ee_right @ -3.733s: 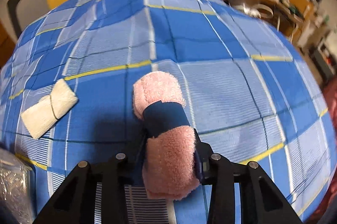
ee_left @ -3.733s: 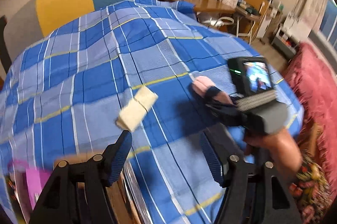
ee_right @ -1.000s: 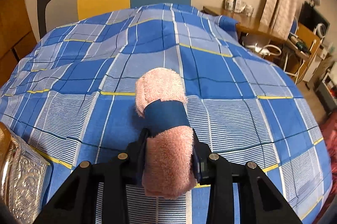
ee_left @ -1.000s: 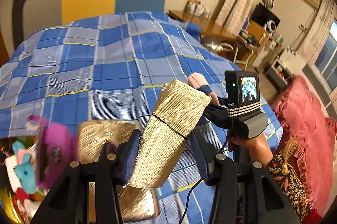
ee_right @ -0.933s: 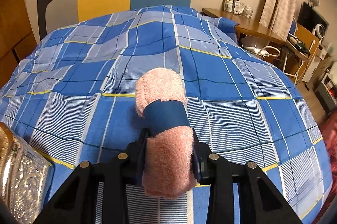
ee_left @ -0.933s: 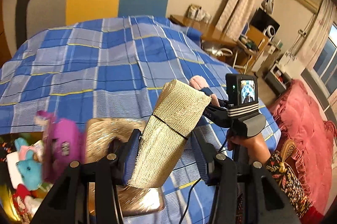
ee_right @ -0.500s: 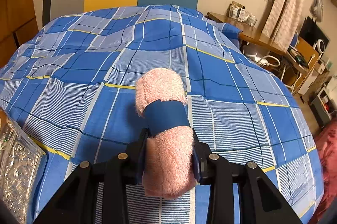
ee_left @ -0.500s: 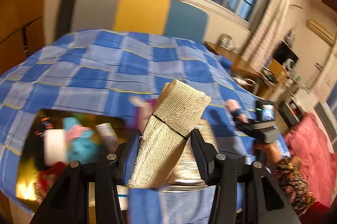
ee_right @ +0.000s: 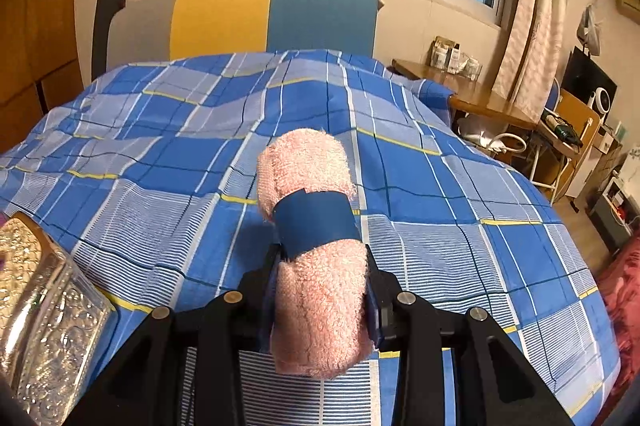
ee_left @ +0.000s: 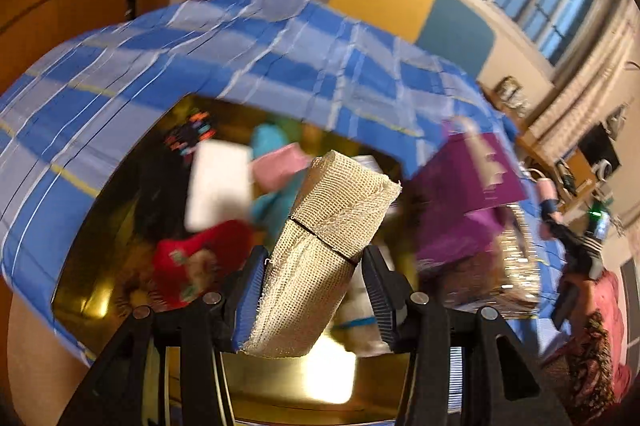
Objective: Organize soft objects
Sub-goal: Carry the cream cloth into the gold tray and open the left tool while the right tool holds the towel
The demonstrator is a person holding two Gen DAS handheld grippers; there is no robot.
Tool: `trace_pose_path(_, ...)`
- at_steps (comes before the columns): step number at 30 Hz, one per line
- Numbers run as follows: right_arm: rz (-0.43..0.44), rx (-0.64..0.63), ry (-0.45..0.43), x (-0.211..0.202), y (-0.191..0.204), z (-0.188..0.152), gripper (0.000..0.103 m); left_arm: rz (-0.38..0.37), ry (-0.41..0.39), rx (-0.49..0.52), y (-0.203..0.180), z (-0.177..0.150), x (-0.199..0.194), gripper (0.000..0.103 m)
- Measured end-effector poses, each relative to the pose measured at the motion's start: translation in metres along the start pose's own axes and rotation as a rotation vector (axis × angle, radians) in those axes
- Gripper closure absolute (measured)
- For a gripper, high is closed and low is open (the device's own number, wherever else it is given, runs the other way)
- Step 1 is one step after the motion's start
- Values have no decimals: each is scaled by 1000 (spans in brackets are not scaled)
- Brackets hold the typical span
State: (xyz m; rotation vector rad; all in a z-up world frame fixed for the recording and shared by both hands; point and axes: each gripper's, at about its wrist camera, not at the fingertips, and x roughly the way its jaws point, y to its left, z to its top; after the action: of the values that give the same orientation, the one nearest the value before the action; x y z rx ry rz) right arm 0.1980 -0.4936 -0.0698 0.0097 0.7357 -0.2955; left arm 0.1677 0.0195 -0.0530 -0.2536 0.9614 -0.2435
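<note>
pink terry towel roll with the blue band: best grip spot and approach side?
Grip the pink terry towel roll across its width on the bare terry just behind the blue band, coming in lengthwise from the near end. It is a long soft cylinder, so the sides compress evenly under the pads, and the band keeps it rolled. The right gripper holds it this way now.

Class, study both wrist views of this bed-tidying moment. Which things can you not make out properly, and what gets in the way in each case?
- Left wrist view: the contents of the gold box are smeared by motion blur; only colours show.
- Left wrist view: the beige mesh roll in the left gripper hides part of the box.
- Right wrist view: the silver embossed box is cut off by the left edge.
- Right wrist view: the pink towel roll covers the right gripper pads.
</note>
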Motion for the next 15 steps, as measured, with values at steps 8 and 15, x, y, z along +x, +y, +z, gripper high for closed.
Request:
trace_pose_path(8,0,29,-24,-6,-5,-1,67,27,63,-19,26,-16,4,54)
trace_pose_path(15,-4,29,-32,-7,-6,-1,67,54,108,140,35,-31,-1,54)
